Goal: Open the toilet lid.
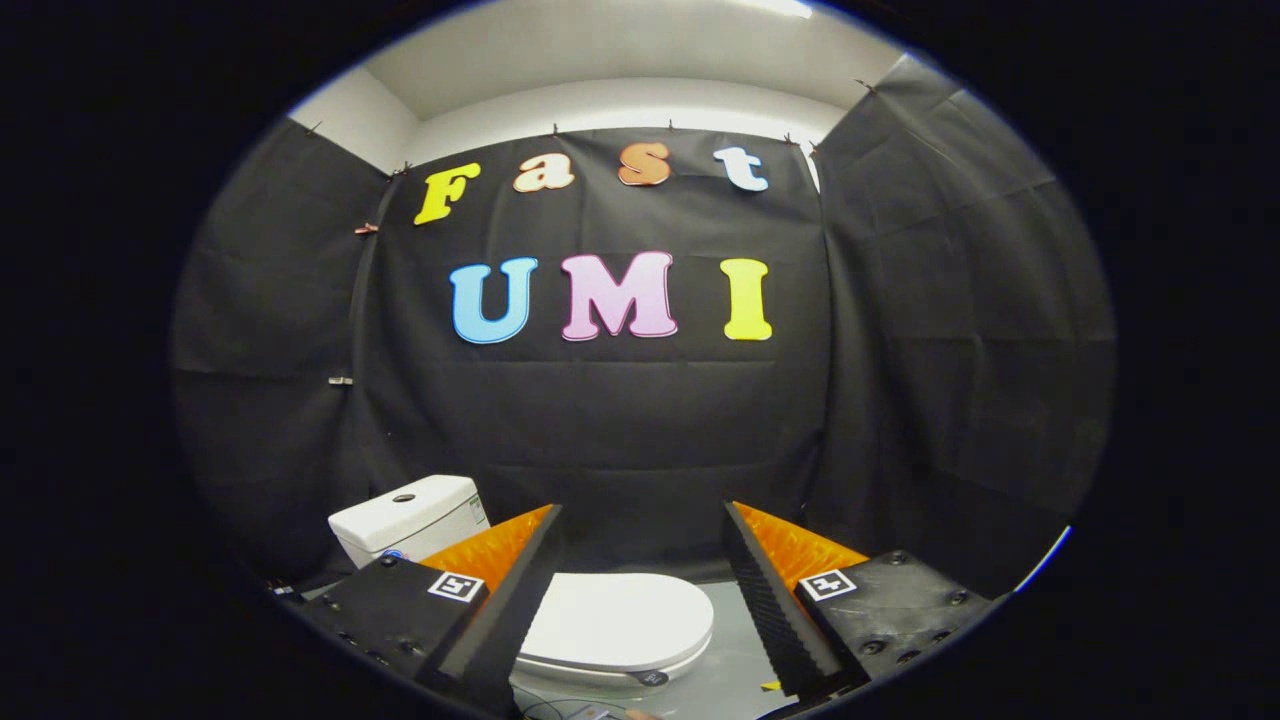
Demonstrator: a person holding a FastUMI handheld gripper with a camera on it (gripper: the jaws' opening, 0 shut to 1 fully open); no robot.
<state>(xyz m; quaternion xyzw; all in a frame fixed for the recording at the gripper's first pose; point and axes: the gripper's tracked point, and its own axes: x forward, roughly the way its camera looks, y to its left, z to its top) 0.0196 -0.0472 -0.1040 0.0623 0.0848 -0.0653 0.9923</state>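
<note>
The toilet (pixel 420 525) stood against the booth's black cloth wall (pixel 620 430), its cistern (pixel 405 515) up and to the left beyond the left finger. The toilet lid (pixel 615 620) lay closed and flat over the bowl, seen low between the two fingers and a little ahead of them. A grey floor (pixel 735 665) ran beside the bowl on the right. A small dark tab (pixel 650 677) sat at the lid's front rim; its purpose could not be determined.

The tool (pixel 640 590) was held above and short of the lid, with its fingers spread wide apart and nothing between them. No contact with the lid was evident.

Risks noted, in my judgement:

1. The lid's edge appeared thin and close to the seat beneath. A finger brought down on top rather than under the rim would likely press the lid shut instead of lifting it.
2. A finger pushed too deep could catch the seat as well and raise both together.
3. The glossy surface of the lid offered little grip; a shallow hold could slip partway up and let the lid drop.
4. The lid swings toward the cistern. A straight upward pull rather than an arc would probably drag the fingers off the rim.
</note>
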